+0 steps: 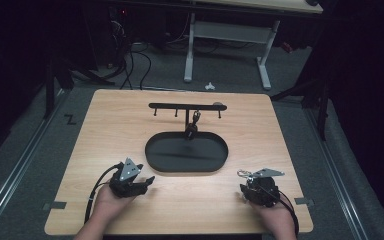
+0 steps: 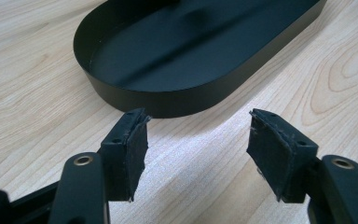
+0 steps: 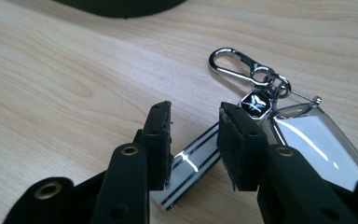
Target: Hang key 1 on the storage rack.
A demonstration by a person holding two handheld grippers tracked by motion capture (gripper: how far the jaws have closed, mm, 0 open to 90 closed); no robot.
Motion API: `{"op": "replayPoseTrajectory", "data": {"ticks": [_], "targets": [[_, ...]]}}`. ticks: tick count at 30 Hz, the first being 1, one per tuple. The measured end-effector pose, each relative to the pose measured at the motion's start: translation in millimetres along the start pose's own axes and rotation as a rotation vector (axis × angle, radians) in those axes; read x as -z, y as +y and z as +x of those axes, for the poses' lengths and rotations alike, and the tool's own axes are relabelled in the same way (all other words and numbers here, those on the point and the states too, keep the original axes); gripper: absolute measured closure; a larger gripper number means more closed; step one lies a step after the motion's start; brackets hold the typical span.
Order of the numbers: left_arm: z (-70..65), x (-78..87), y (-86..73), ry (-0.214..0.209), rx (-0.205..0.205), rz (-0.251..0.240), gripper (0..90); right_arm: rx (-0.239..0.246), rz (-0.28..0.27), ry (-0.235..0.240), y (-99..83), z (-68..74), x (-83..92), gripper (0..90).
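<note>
Right gripper view gives the close detail: right claw (image 3: 195,140) w/ jaws part apart, a glossy flat key fob (image 3: 307,140) lying on the desk (image 3: 74,70) under and between them; whether the pads press on it can't be told, a gap shows on the left pad side. Fob has a striped strip part at bottom (image 3: 193,168), a small black emblem (image 3: 256,104), and a silver carabiner clip (image 3: 235,63) on rings, lying flat on the wood past the jaw tips. High view shows the layout instead: right claw (image 1: 252,181) at the near right of the desk, clip (image 1: 242,174) poking out just left of it; left claw (image 1: 147,181) near left, held in the left hand (image 1: 105,202). Black oval tray (image 1: 220,160) sits mid-desk between and beyond both claws, w/ a black T-shaped hook rack (image 1: 186,106) rising from it and one small dark item (image 1: 194,122) hanging on it, too small to id. Left gripper view: left claw (image 2: 198,140) wide apart, nothing between the pads, tips just short of the tray wall (image 2: 177,100), bare wood underneath. Tray's near edge also peeks in at top of the right gripper view (image 3: 121,7), well apart from the fob.
</note>
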State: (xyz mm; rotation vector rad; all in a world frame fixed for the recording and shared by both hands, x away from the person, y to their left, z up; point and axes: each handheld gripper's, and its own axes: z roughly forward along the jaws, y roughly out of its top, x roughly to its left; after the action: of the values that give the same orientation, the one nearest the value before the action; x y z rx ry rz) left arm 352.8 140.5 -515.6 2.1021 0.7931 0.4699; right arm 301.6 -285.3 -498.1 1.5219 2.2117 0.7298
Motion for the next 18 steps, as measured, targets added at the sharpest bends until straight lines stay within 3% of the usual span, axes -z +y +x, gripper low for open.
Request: {"op": "replayPoseTrajectory", "data": {"ticks": [10, 13, 18], "targets": [[0.0, -3.1, 2.6, -0.007, 0.004, -0.009, 38.0, -0.027, 0.040, -0.020, -12.1, -11.7, 8.8, 66.7], [0.9, -4.4, 4.6, -0.008, 0.003, -0.010, 38.0, -0.046, 0.024, -0.014, -15.5, -15.2, 14.0, 66.6], [0.9, -4.4, 3.6, -0.007, 0.001, -0.003, 38.0, -0.029, -0.004, -0.013, -9.8, -13.3, 15.7, 62.0]]}}
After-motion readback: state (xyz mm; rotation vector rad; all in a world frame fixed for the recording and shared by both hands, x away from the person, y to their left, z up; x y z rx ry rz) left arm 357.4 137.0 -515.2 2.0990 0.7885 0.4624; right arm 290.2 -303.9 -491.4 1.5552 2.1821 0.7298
